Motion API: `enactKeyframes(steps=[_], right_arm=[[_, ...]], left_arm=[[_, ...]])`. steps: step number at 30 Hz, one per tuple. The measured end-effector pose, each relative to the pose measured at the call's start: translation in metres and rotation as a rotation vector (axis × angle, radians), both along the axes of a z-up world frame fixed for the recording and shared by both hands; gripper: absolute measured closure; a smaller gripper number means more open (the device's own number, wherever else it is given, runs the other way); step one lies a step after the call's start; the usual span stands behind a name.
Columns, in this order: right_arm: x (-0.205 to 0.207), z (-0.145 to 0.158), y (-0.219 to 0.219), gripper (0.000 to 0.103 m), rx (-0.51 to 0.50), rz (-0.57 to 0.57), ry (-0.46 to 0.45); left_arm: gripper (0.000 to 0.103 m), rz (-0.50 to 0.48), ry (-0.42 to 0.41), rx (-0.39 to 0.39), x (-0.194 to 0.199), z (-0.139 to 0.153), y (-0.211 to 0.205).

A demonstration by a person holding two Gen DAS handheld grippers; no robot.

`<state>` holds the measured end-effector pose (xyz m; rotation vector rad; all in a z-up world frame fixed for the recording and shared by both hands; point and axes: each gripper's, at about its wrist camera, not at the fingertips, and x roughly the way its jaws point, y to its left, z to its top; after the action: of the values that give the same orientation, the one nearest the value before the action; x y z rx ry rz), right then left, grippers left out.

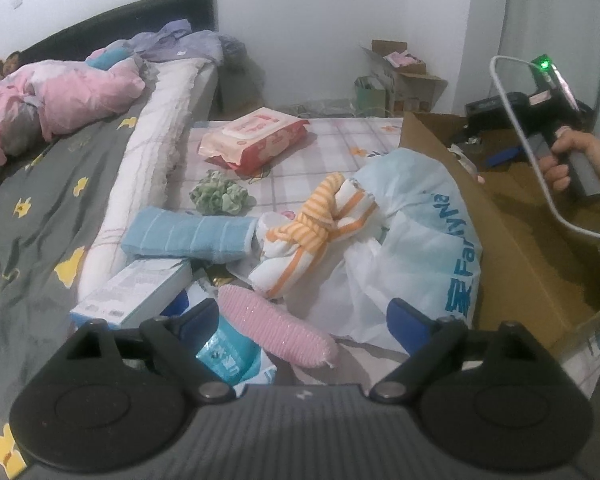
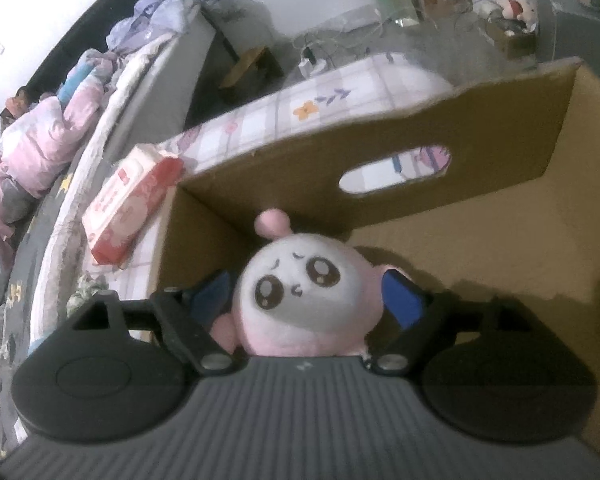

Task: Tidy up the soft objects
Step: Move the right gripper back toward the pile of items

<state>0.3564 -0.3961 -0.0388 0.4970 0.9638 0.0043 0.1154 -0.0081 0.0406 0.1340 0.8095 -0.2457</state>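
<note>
My right gripper (image 2: 306, 300) is shut on a pink and white plush toy (image 2: 300, 292) with big eyes and holds it over the inside of a cardboard box (image 2: 480, 128). The box also shows in the left wrist view (image 1: 512, 240), with the right gripper held above it. My left gripper (image 1: 300, 316) is open over a pile of soft things: a pink ribbed item (image 1: 276, 324), an orange-striped cloth (image 1: 320, 224), a folded blue towel (image 1: 188, 236) and a green scrunchie (image 1: 220, 194).
A white plastic bag (image 1: 424, 248) lies against the box. A red wipes pack (image 1: 256, 138) sits on the checked mat (image 1: 340, 148); it also shows in the right wrist view (image 2: 128, 208). A bed with a grey sheet (image 1: 40, 216) is at left. A white carton (image 1: 136, 288) lies near.
</note>
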Motion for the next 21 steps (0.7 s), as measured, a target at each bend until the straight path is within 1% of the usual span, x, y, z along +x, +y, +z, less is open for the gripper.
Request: enactKeyframes(steps=[4,7,11,16,21], right_arm=[[-0.015,0.018,-0.006,0.018,-0.011,-0.005,-0.025],[-0.032,0.035,-0.006,0.018,-0.031,-0.002,-0.062],[-0.057,0.062,0.002,0.018,-0.04,0.039,-0.126],[-0.085,0.1,0.03,0.018,0.017,0.133,-0.188],[-0.099,0.125,0.078,0.018,0.081,0.26,-0.198]], left_arm=[[0.011,0.013,-0.009,-0.024,-0.008,0.0,0.008],[0.01,0.02,-0.023,-0.029,-0.015,0.003,0.014],[0.008,0.037,-0.046,-0.04,-0.023,0.006,0.025],[0.007,0.064,-0.078,-0.068,-0.033,0.008,0.042],[0.007,0.089,-0.121,-0.085,-0.044,0.011,0.06]])
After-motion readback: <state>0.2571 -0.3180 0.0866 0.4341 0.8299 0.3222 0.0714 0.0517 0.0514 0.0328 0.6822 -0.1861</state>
